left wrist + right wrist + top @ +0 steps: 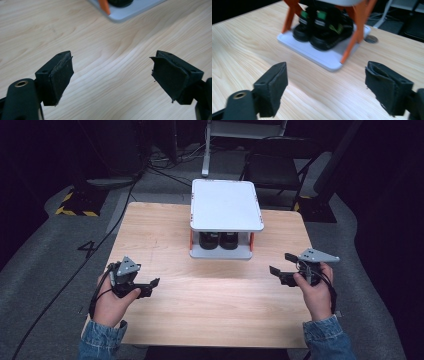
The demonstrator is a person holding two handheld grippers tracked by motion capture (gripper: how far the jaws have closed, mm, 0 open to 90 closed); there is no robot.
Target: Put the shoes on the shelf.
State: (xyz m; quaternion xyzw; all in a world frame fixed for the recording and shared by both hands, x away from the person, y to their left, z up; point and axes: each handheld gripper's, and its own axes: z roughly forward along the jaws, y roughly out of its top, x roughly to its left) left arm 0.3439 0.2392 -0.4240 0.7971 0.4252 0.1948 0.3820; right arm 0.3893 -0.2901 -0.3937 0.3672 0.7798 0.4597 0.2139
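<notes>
Dark floor surrounds the pale wooden desk (210,305). Left tongs (150,287) gape wide, empty, over bare wood. At centre, black shoes (219,240) sit tucked on the lower tray of the white two-tier rack with orange posts (226,205). Right tongs (281,263) gape empty too. Any reach should enter low between posts; both flanks offer room.

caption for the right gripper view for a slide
Open right gripper over the wooden table, facing a pair of black shoes on the lower shelf of a small white rack.
</notes>
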